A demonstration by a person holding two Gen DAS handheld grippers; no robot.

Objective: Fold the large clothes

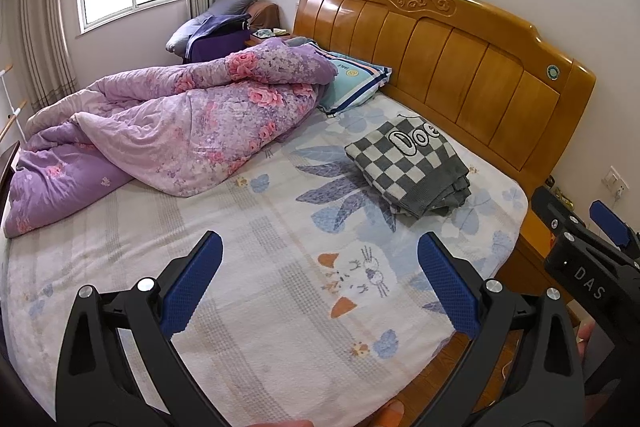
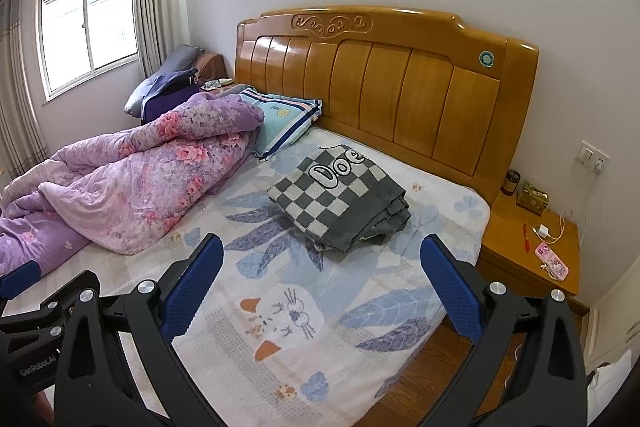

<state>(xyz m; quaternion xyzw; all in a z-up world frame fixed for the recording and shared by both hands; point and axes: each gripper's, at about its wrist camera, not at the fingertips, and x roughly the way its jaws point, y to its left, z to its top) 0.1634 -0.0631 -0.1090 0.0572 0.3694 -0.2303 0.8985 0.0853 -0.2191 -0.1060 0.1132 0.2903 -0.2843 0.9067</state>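
While both tools are hanging over the near edge of the bed, neither is carrying anything. Left tool [image 1: 320,283]: jaws are standing wide apart, nothing between the blue pads, only the printed bed sheet [image 1: 248,307] showing through the gap. Right tool [image 2: 322,285]: the same, wide apart and empty, pointing toward the headboard end. Each tool is also showing at the margin of the other's view.

Task object: a grey-and-white checkered sweater [image 2: 340,203] is lying on the sheet well ahead of both tools, near the wooden headboard [image 2: 384,99] and just beside a blue striped pillow [image 2: 284,123]. It is sitting as a compact, squared stack with several layers showing at its near right edge. Judgement: this garment is looking fully folded and released; nothing further seems needed on it. No other unfolded clothing is showing on the bed; a purple floral quilt [image 1: 168,123] is lying bunched on the far side, apart from the sweater.

Writing: "Doe" is reading across the sweater, further letters possibly tucked under. "DAS" is showing on the right tool body in the left view; "GenRoboLAI", or close to it, on the left tool body in the right view.
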